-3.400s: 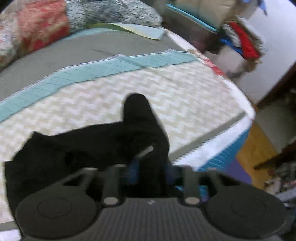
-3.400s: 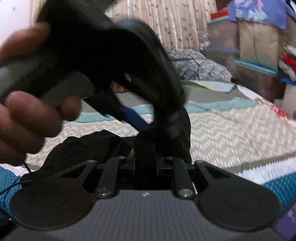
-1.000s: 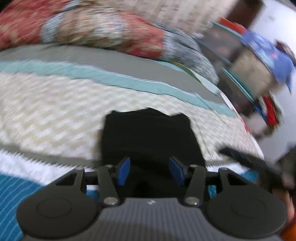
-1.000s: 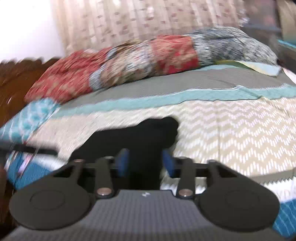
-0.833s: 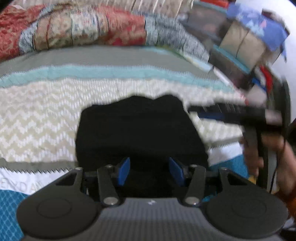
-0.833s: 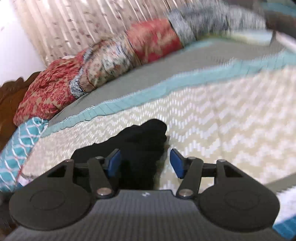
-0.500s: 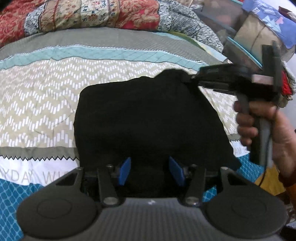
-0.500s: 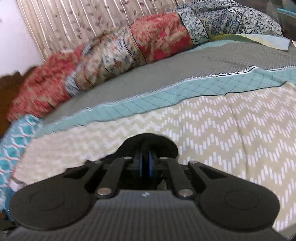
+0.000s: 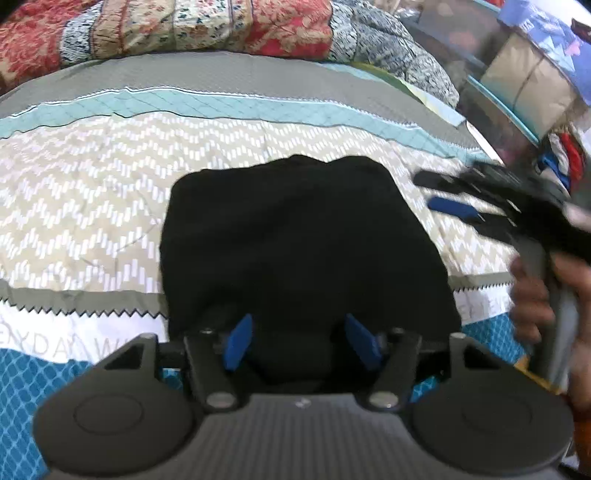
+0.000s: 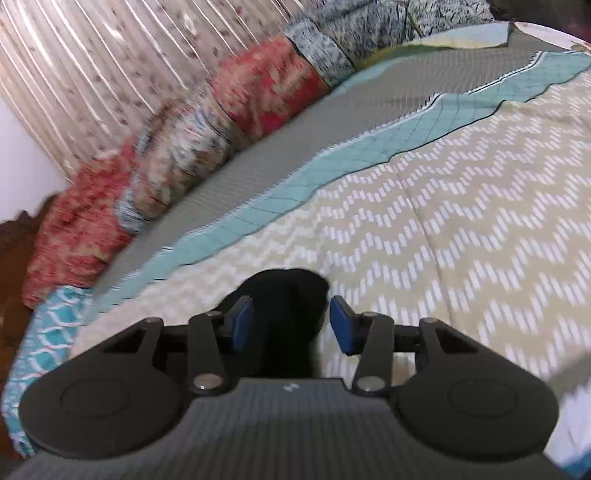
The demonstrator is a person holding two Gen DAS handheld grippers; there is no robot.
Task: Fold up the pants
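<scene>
Since half a second ago the right gripper (image 9: 461,195) has been drawn off the far right corner of the pants (image 9: 299,243), where it had been clamped shut on the cloth; it is now seen at the right of the left wrist view, clear of the fabric, held by a hand (image 9: 535,295). Its jaws are opening, and in the right wrist view a lobe of black cloth is seen low between them with no pad pressing on it. The jaws of the left gripper (image 9: 301,341) are also opening, over the near edge of the pants at the lower centre of the frame; no grip is seen.

The pants are laid as a compact dark block in the middle of the frame on the bed (image 9: 92,192). The fold is judged to be essentially done; only a smoothing of the slightly lumpy far edge may be left.

Open bedspread is seen to the left of and beyond the block. The bed's edge runs close at the lower right, and a rolled quilt (image 9: 184,29) lies along the top of the frame, well apart.
</scene>
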